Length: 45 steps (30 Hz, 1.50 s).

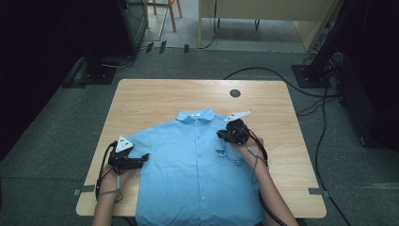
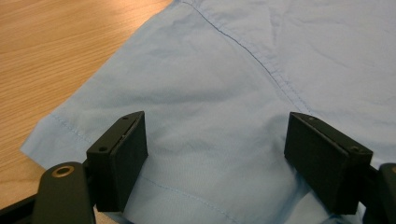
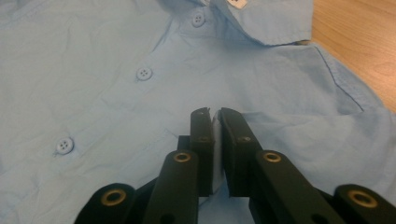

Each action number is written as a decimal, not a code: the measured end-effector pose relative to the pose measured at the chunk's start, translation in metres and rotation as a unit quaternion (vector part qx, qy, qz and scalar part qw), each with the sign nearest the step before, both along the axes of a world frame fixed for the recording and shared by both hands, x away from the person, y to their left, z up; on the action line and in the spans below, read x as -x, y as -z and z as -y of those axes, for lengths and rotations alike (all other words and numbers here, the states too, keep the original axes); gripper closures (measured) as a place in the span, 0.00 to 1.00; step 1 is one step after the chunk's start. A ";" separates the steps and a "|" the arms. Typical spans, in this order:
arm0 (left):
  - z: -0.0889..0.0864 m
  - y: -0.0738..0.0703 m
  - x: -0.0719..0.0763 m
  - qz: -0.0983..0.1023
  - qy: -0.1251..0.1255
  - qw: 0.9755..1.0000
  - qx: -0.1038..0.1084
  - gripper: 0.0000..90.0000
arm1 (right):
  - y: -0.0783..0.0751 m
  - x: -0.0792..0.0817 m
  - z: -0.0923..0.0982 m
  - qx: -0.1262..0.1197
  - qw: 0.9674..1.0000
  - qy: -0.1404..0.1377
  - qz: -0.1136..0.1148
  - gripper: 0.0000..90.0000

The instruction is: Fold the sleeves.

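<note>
Blue shirt (image 1: 197,169) flat on the worktop (image 1: 155,96), hem cut off.
Left hand-held gripper (image 2: 215,158) gapes over a sleeve; right hand-held gripper (image 3: 217,116) nearly closed, any pinched cloth hidden.

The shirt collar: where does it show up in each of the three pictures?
High view: collar at the shirt's far end, table middle.
Left gripper view: sleeve and shoulder seam, no collar.
Right gripper view: collar along the top edge, past the right gripper.
Shared landmark: the wooden table.
</note>
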<state>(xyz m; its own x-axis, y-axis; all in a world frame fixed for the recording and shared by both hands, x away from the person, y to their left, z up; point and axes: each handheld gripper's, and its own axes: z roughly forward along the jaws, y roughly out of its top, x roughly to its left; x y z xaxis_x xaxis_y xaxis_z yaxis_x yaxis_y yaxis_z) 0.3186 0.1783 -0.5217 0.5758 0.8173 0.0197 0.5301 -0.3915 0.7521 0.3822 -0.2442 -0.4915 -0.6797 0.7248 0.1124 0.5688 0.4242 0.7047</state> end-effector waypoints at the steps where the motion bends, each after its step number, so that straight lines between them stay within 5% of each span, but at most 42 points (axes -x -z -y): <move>1: 0.000 0.000 0.000 0.000 0.000 1.000 0.000 0.24 | 0.000 0.000 0.000 0.000 1.000 0.000 0.000 0.92; 12: 0.000 0.000 0.000 0.000 0.000 1.000 0.000 0.24 | -0.003 0.003 0.003 -0.011 1.000 -0.005 0.017 0.84; 16: 0.000 0.000 0.000 0.000 0.000 1.000 0.000 0.24 | -0.005 0.005 0.005 -0.018 0.999 -0.004 0.026 0.69; 30: 0.000 0.000 0.000 0.000 0.000 1.000 0.000 0.24 | -0.007 0.018 0.015 -0.042 0.998 -0.011 0.046 0.48; 45: 0.000 0.000 0.000 0.000 -0.001 1.000 0.000 0.24 | 0.001 0.020 0.029 -0.027 0.996 -0.004 0.083 0.27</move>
<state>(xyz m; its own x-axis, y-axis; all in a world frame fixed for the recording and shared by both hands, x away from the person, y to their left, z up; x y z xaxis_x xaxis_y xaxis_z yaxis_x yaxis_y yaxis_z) 0.3186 0.1783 -0.5218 0.5748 0.8180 0.0191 0.5306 -0.3905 0.7523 0.3619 -0.2729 -0.4922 -0.6974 0.7158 0.0370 0.4402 0.3870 0.8102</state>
